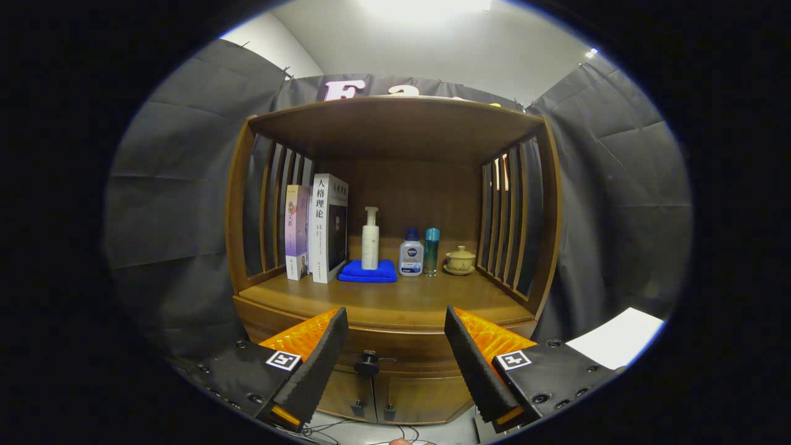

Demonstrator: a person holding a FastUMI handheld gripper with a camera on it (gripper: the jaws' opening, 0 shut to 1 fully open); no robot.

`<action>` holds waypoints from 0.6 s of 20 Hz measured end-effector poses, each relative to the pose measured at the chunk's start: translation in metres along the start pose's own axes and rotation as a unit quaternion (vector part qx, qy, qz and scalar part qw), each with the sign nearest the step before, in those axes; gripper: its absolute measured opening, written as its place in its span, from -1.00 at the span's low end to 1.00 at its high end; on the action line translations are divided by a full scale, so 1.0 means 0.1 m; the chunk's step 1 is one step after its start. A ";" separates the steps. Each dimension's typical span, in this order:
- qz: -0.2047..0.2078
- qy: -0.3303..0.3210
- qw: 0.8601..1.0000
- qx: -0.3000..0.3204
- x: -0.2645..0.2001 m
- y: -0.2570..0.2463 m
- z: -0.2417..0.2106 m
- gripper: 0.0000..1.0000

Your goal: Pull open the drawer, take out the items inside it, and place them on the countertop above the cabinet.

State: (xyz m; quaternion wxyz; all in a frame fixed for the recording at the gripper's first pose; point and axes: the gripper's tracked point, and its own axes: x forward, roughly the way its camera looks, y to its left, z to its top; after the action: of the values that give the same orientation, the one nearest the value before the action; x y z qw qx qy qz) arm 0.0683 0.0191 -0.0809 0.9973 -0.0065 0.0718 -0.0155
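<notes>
A brown wooden cabinet [395, 303] stands ahead of me. Its drawer [401, 352] runs under the countertop [395, 300] and looks closed, with a small dark knob [368, 358] at its middle. My gripper [395, 337] is open, and the knob shows low between the two fingers, nearer the left fingertip [330, 337], still some way beyond them. Nothing is held. What lies inside the drawer is hidden.
On the countertop stand two books [318, 230], a white pump bottle [370, 240] on a blue cloth [368, 271], a small white bottle [411, 253], a teal bottle [431, 251] and a lidded cup [460, 259]. Two lower doors [395, 395] sit below. Slatted sides flank the shelf.
</notes>
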 end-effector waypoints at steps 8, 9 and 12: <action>0.013 0.060 0.998 0.009 0.49 0.19 -0.71 0.98; 0.017 0.068 0.997 0.011 0.55 0.23 -0.79 0.98; 0.024 0.086 0.996 0.017 0.70 0.32 -1.04 0.98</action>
State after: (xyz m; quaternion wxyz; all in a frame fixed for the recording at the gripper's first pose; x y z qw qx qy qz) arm 0.1238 0.0478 -0.1941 0.9874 0.0136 0.1576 0.0065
